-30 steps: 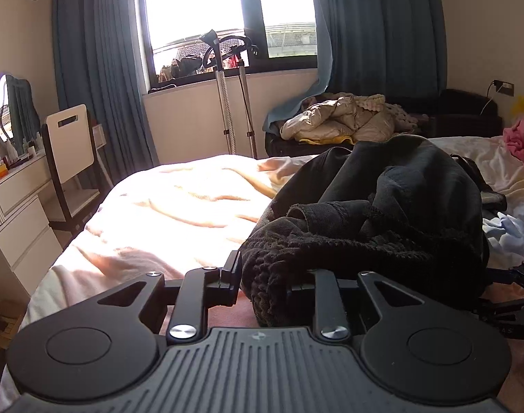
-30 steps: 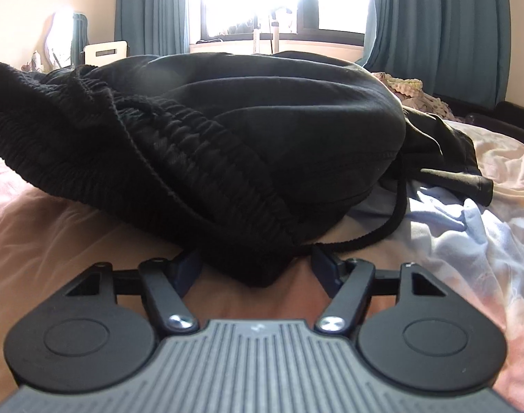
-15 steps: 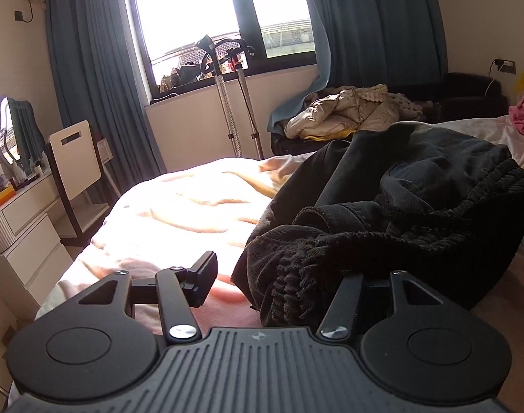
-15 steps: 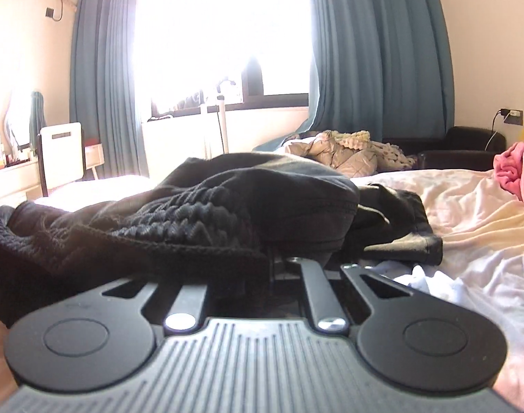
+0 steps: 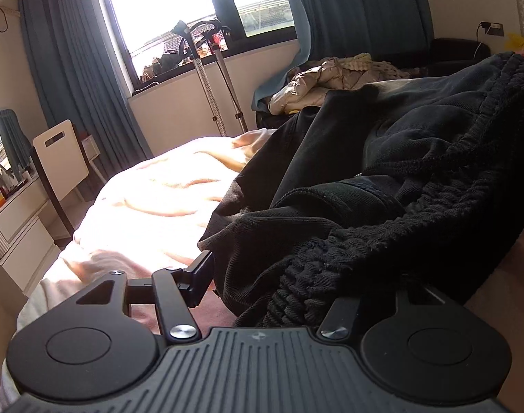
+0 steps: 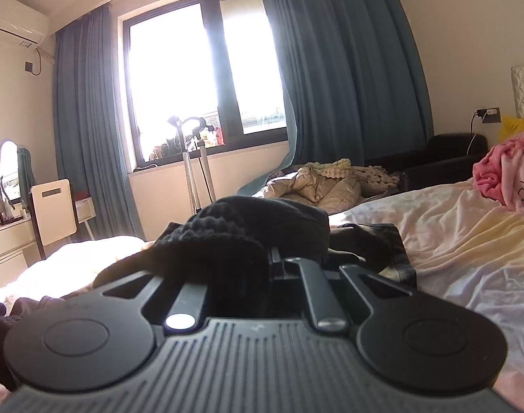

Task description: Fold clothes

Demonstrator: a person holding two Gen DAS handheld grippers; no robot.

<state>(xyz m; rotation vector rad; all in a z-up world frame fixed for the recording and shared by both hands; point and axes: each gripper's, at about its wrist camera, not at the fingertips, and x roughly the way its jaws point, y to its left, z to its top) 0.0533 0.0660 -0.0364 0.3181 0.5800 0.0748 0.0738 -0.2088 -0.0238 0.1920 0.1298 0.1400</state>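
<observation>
Black garment heaped on bed, ribbed waistband draped over both tools. Left gripper jaws spread wide, right finger buried under cloth. Right gripper jaws drawn together, pinching waistband. Pink clothing lies well apart near headboard.

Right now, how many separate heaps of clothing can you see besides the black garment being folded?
2. A beige quilted jacket heap lies under the window by the curtain; a pink garment pile sits at the bed's far right. More may be hidden behind the black garment.
</observation>
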